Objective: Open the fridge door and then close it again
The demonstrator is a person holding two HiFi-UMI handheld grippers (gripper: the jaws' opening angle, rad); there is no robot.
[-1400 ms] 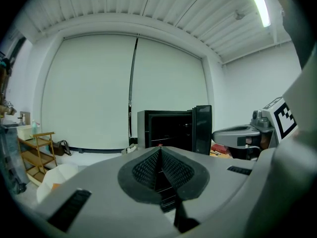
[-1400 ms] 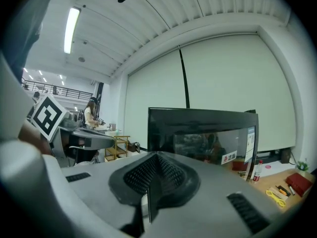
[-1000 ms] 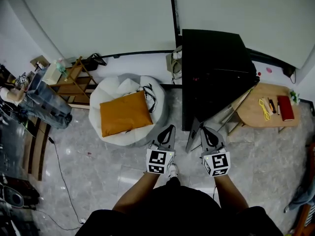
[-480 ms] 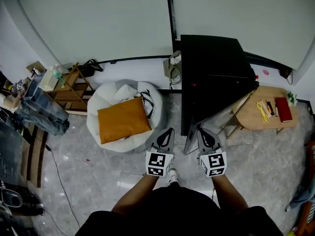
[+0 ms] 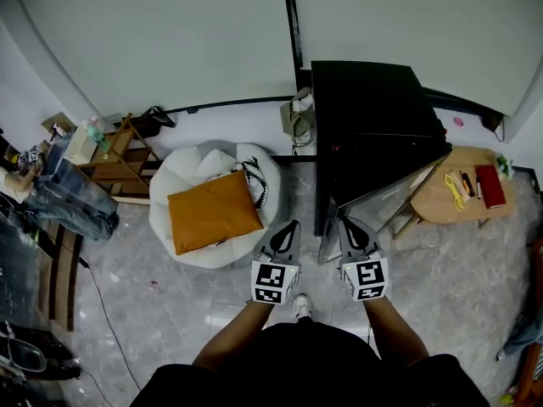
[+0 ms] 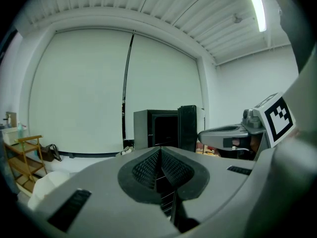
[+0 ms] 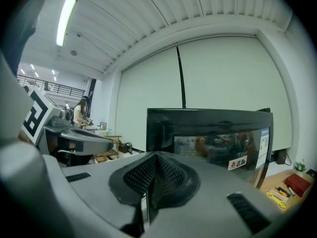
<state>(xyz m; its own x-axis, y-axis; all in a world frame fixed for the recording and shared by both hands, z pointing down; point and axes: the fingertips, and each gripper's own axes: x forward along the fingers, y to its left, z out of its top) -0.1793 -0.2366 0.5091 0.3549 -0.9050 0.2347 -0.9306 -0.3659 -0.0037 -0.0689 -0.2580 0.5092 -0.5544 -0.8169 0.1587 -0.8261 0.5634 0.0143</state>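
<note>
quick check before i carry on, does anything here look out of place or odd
Only the door of the black fridge: it stands swung open, its free edge angled out toward the person. The left tongs and right tongs are both shut on nothing. Nothing looks spilled or broken.

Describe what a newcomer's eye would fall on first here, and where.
The black fridge stands at the back wall, its glossy door swung open. Left of it, an orange cushion lies on a white beanbag. Nearest, the left gripper and right gripper point toward the fridge, jaws shut.
</note>
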